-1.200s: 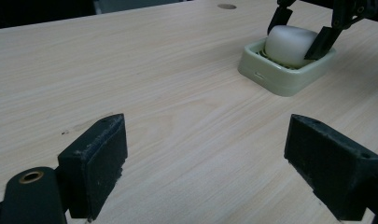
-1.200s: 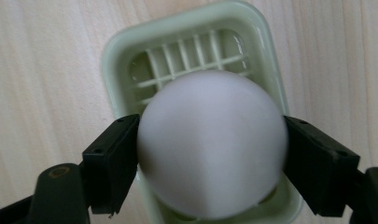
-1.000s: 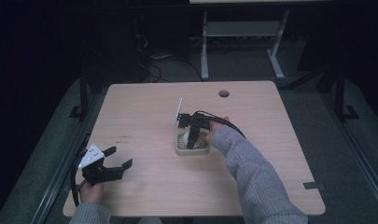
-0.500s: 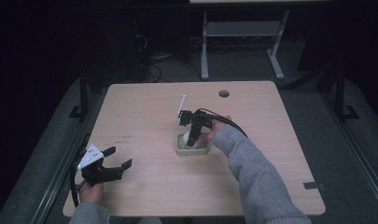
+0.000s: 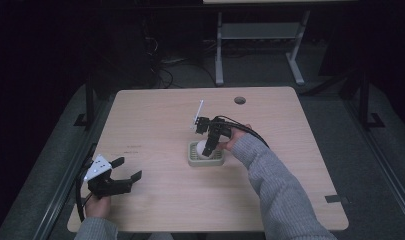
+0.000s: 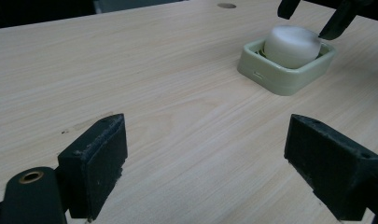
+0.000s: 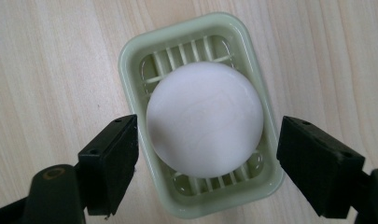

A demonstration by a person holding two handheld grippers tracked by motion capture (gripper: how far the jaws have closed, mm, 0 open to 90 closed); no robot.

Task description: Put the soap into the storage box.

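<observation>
text: none legible; labels: none; faint dark marks on table (image 5: pixel 131 146): too small to read

right gripper (image 5: pixel 208 145) | lifted off soap (image 5: pixel 204 149) | jaws now apart above it

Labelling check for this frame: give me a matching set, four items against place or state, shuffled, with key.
Items:
1. soap
2. soap dish
3. left hand-held gripper
4. right hand-held gripper

Descriptions:
A. pale green, slatted, on the table
B. open, low by the near left edge
C. white, rounded, lying in the dish
D. open, jaws either side of the soap, not touching it

Pairs: 1-C, 2-A, 3-B, 4-D
</observation>
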